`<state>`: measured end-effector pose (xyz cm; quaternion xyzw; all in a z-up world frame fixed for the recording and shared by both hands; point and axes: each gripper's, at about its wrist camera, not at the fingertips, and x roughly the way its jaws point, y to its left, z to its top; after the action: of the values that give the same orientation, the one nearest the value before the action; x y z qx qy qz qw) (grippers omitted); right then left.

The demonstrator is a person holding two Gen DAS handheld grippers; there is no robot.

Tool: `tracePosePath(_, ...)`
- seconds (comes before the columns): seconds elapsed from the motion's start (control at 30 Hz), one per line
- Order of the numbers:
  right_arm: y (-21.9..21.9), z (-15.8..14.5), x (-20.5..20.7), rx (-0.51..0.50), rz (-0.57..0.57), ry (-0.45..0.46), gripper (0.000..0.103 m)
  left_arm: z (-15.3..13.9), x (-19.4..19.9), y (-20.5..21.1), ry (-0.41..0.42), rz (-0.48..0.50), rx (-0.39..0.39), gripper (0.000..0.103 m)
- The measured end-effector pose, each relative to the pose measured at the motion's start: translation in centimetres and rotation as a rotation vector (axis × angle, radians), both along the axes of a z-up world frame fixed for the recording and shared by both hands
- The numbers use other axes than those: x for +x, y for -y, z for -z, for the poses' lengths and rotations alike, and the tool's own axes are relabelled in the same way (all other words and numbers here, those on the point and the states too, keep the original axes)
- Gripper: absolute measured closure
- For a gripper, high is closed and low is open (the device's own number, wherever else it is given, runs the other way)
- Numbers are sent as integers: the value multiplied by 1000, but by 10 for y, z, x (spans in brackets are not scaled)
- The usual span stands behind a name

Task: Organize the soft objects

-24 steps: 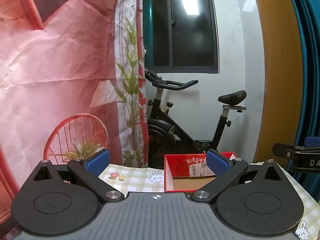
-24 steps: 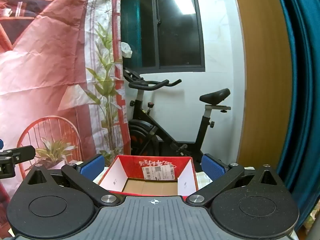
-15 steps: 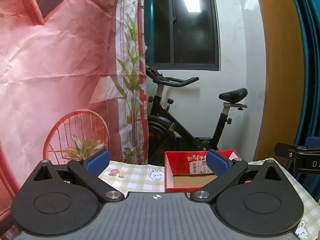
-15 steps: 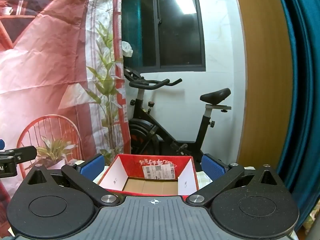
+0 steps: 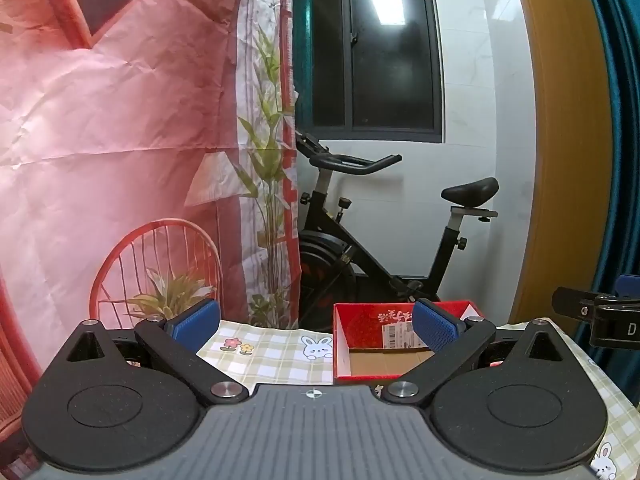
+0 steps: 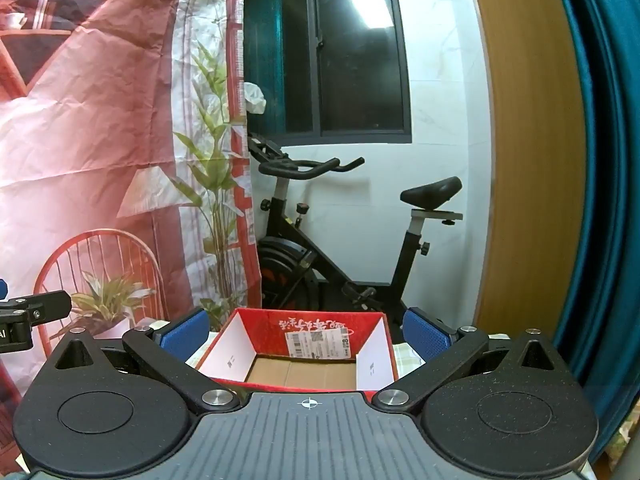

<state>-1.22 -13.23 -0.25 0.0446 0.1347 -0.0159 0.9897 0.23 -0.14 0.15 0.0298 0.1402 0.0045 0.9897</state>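
- Right now the left gripper hangs with jaws wide apart, gripping nothing.
- Likewise the right gripper gapes empty before the red box.
- Box sits on the checked cloth.

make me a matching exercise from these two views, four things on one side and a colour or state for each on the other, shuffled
Things:
1. cardboard box
2. exercise bike
3. tablecloth
4. right claw

Colour or state:
A. checked, with rabbit and flower prints
B. red outside, nothing visible inside
C. wide open, holding nothing
D. black, standing under the window

Pairs: 1-B, 2-D, 3-A, 4-C
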Motion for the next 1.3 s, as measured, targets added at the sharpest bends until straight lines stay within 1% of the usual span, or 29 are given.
tracePosePath(1.3, -2, 0, -1, -5, 0, -1, 0, 0, 0, -3, 0, -3, -6, 0)
